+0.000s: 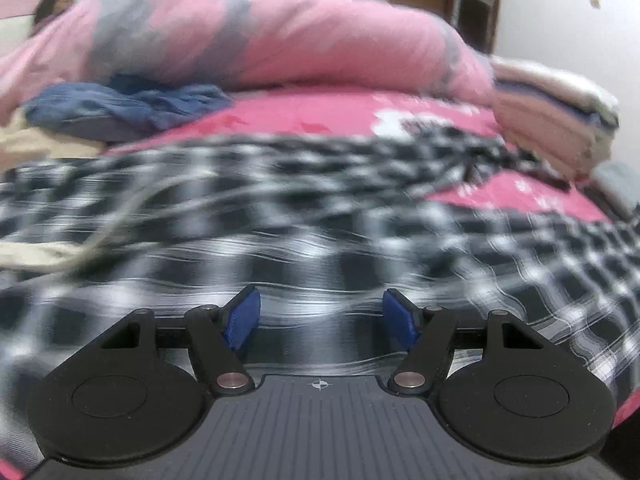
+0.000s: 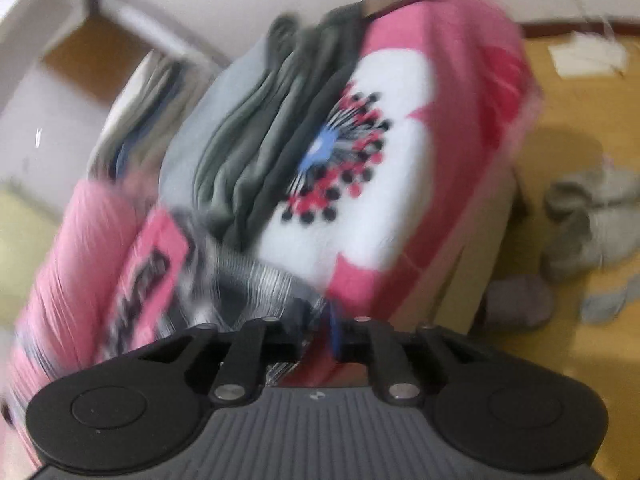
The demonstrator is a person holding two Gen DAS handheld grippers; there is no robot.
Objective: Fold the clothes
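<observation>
While the left gripper (image 1: 320,320) hovers released over the checked shirt (image 1: 320,216), the right gripper (image 2: 320,336) pinches its edge, ready to fold.

Pink duvet (image 1: 280,36), slippers (image 2: 588,216) on floor (image 2: 568,92)

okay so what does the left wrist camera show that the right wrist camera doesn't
Only the left wrist view shows the pink and grey quilt, a crumpled blue garment, and the left gripper open above the cloth. Only the right wrist view shows the wooden floor, grey slippers, folded green-grey clothes, and the right gripper nearly closed on cloth. Both show the black-and-white checked garment and the pink bedsheet.
</observation>
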